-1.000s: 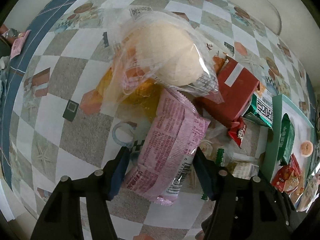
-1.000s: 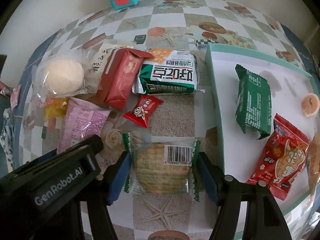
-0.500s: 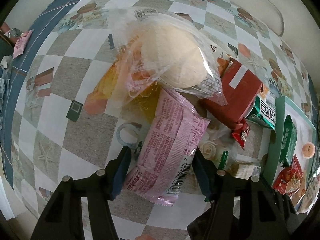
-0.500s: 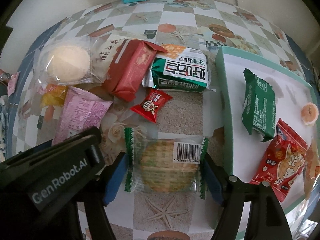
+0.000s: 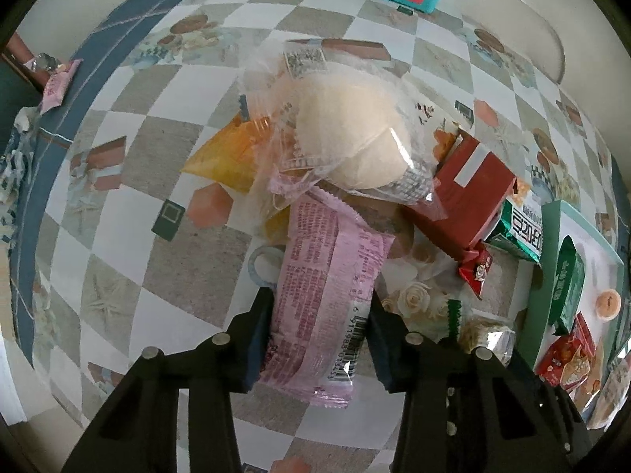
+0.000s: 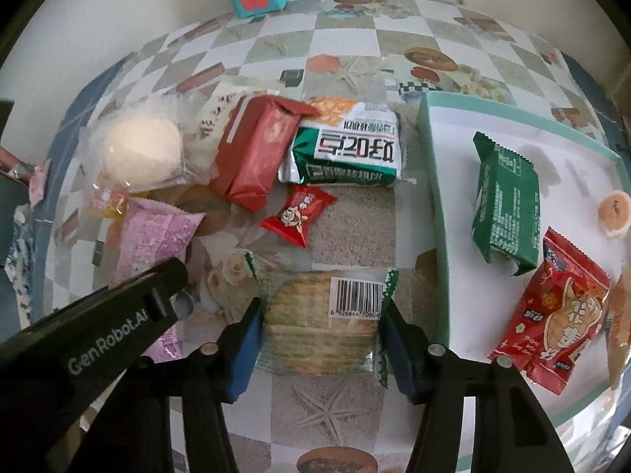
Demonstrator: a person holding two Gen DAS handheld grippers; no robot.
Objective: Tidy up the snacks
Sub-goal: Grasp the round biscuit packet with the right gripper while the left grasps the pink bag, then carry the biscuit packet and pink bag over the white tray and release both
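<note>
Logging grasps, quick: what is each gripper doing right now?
Left gripper: fingers closed on the pink snack packet.
Right gripper: fingers around the clear cracker packet; contact cannot be told.

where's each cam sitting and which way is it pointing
Left wrist: rides the left claw, looking down along its fingers at the pink packet between them.
Right wrist: rides the right claw, looking down at the cracker pack; the left claw's body intrudes.
Shared: pink packet, red pack, tray.
</note>
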